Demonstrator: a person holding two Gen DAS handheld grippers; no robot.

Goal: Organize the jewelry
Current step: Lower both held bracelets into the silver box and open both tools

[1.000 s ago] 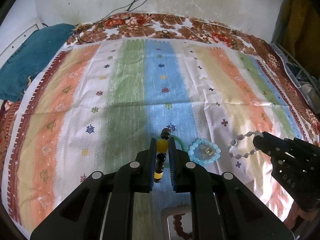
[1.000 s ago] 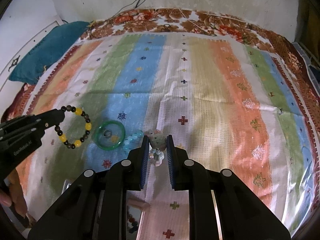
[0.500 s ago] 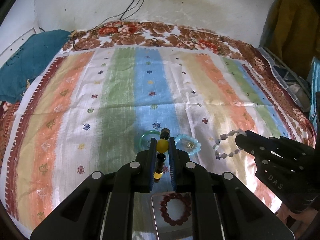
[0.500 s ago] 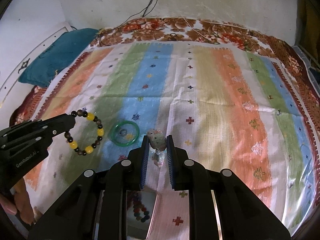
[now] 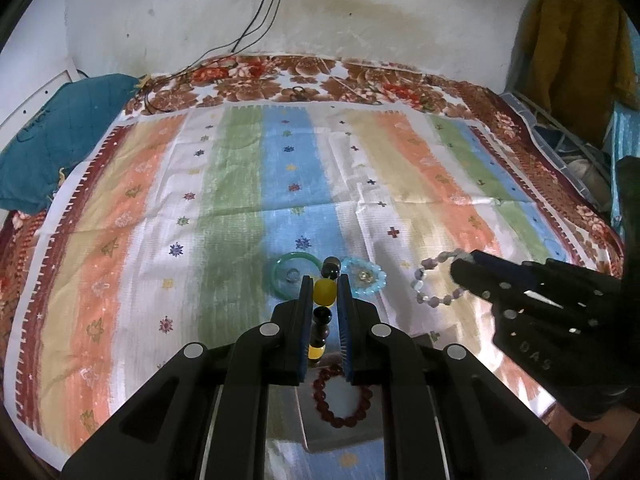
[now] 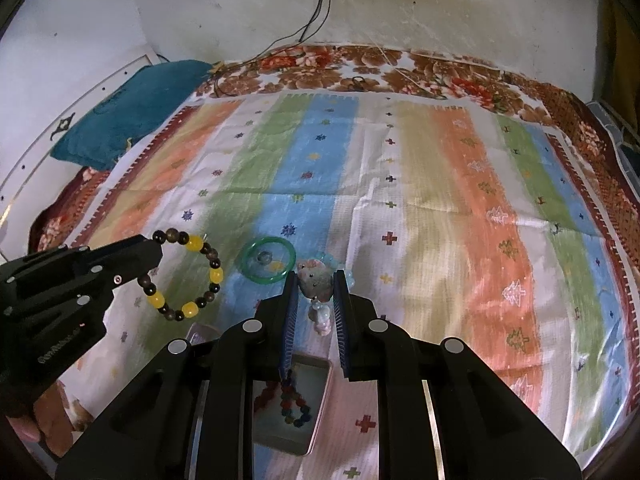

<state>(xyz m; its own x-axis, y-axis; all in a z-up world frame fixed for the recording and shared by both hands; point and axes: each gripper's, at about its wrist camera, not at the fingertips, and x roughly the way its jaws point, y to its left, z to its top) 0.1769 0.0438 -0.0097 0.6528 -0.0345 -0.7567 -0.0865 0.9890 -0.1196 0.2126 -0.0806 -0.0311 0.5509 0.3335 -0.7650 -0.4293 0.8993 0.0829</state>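
1. Now the left tongs [image 5: 325,292] pinch a yellow-and-dark bead bracelet [image 6: 186,276], held above the striped cloth [image 5: 224,216] on the bed; its loop hangs edge-on between the pads, long axis running along the fingers.
2. The right tongs [image 6: 316,282] are clamped on a pale bead bracelet [image 5: 438,280], also held off the cloth, its loop facing sideways toward the left tongs.
3. Lying on the cloth just ahead of both tongs are a green bangle [image 5: 294,274] and a blue bead ring [image 5: 364,276], side by side.
4. Below the tongs sits a tin [image 6: 316,412] with a red bead bracelet [image 5: 340,396] in it.
5. Beyond the bangle the cloth runs far to the wall, with wide room on both sides.
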